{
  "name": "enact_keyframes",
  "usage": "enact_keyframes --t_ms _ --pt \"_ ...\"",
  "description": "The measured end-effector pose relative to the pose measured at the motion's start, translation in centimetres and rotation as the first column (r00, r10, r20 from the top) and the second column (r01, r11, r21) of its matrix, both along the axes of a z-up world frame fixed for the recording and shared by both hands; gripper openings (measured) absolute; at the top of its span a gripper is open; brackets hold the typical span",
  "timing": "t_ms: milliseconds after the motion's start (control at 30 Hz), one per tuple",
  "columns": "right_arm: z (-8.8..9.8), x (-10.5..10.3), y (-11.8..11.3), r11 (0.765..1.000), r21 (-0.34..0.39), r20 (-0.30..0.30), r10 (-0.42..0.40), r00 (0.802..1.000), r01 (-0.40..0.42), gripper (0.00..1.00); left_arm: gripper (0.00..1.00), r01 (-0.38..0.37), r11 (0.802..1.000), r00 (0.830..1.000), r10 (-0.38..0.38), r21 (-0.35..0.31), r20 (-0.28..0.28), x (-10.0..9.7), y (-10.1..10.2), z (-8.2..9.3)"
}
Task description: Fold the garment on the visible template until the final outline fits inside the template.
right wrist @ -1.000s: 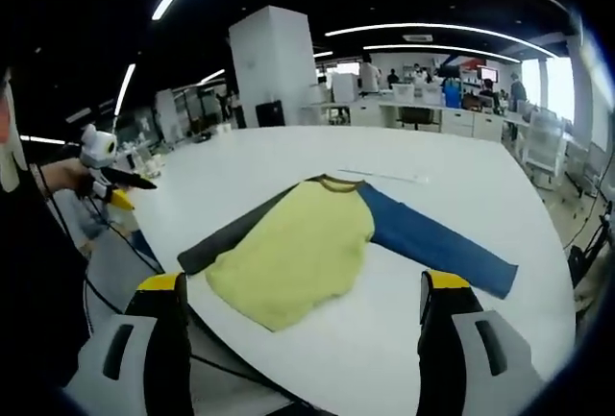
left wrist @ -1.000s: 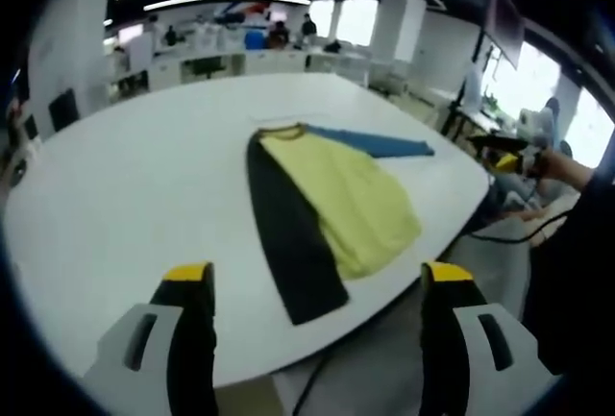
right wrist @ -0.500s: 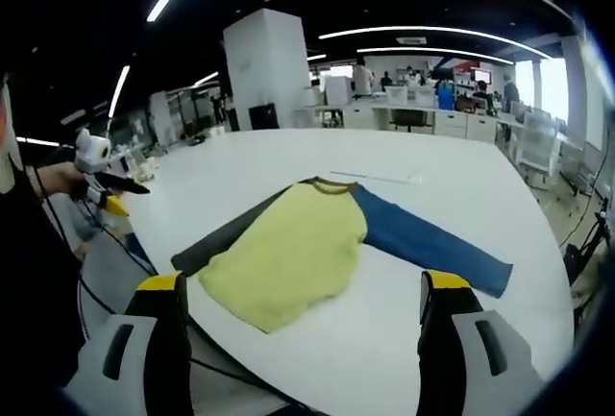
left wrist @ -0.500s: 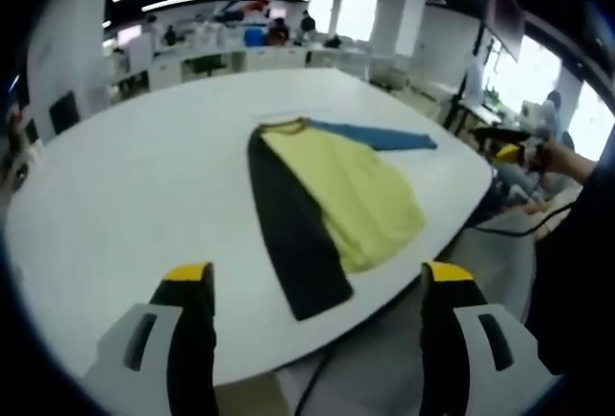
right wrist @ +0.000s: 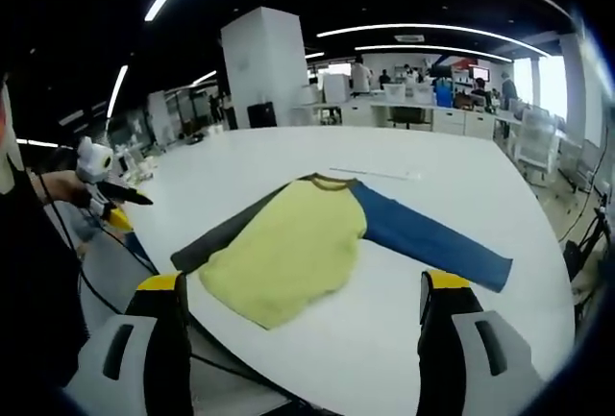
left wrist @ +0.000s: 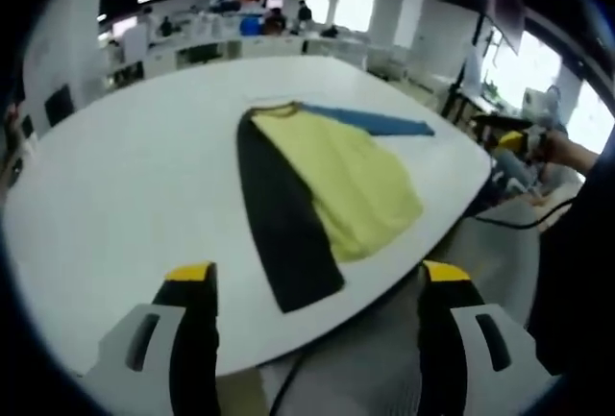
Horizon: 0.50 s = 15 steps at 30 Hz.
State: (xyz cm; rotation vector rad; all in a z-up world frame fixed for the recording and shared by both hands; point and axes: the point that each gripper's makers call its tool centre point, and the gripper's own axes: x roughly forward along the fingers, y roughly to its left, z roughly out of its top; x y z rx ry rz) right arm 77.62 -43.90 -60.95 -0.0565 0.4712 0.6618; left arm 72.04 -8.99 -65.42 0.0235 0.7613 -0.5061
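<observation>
The left hand-held gripper (left wrist: 307, 286) hangs off the near edge of the white tabletop (left wrist: 125, 166), its two yellow-tipped jaws wide apart and holding nothing. Ahead of it and slightly to the right lies the garment (left wrist: 327, 190), a long-sleeved shirt spread flat. From this side the black sleeve (left wrist: 279, 219) is the closest part, its cuff pointing back toward the jaws and stopping near the table edge. Beyond it come the yellow body and, farthest away, the blue sleeve (left wrist: 370, 123).

The right hand-held gripper (right wrist: 303, 291) also waits off the tabletop edge with its jaws spread and empty. In the right gripper view the shirt's yellow hem (right wrist: 259, 305) is nearest, the collar points away, and the blue sleeve stretches off to the right toward its cuff. The black sleeve runs out to the left.

The sleeves together form the shirt's long axis, lying across the person's front. So each sleeve looks best reached by the hand on its own side. No template outline can be made out on the tabletop.
</observation>
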Motion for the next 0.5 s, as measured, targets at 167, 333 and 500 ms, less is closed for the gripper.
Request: enact_keyframes --t_ms 167,333,500 --pt "-0.2 -0.2 -0.1 1.0 -0.006 0.001 0.0 1.0 0.0 1.0 0.8 -0.001 1.0 1.0 0.001 0.003 -0.023 -0.2 0.3 -1.4" --pt "-0.5 -0.2 -0.2 1.0 -0.008 -0.005 -0.003 1.0 0.003 1.0 0.77 -0.023 1.0 0.998 0.022 -0.018 -0.05 -0.1 0.7 -3.2" --pt "-0.4 0.0 -0.2 1.0 -0.019 0.005 -0.001 1.0 0.002 1.0 0.73 -0.045 0.998 0.996 0.042 -0.045 -0.076 0.0 0.8 -4.7"
